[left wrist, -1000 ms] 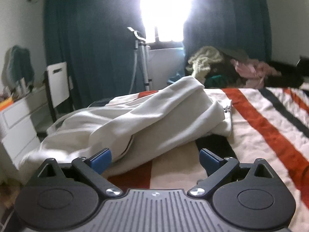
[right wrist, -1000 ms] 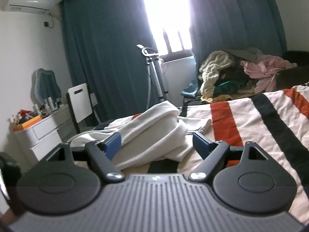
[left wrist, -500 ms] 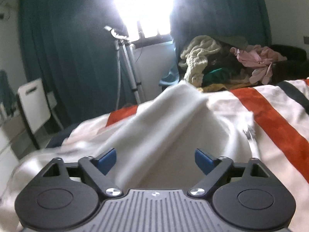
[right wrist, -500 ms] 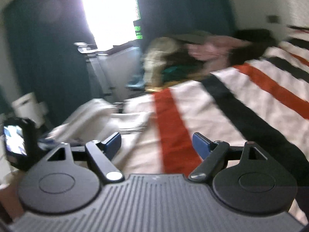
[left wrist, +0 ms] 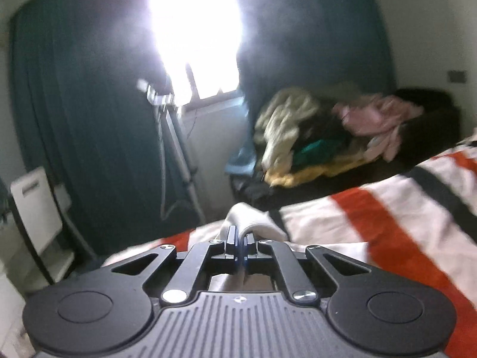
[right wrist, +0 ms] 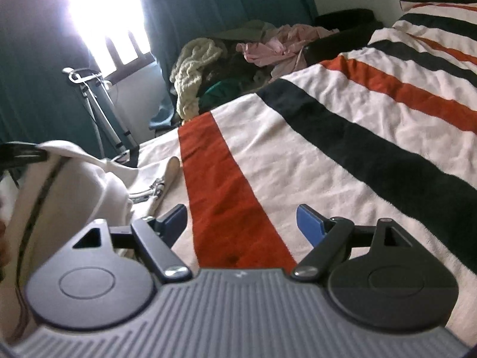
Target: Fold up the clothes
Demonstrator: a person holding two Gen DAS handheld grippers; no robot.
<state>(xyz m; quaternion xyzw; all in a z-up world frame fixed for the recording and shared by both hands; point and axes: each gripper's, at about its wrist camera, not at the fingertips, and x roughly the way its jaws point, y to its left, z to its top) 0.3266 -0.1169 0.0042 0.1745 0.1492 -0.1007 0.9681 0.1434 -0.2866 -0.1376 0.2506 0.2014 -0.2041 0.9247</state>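
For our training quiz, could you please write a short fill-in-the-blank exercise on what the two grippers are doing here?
1. The left gripper is shut on the ____ garment.
2. The right gripper has its jaws ____.
3. Directly below the right gripper, the blanket shows an ____ stripe.

Missing words: white; open; orange

We saw harsh daylight pouring through the window (left wrist: 193, 29), blown out to pure white, with hazy glare spilling over the dark curtains (left wrist: 89, 104) beside it. Away from the window the room was dim. Motion blur softened the left wrist view; fisheye curvature bent both views' edges.
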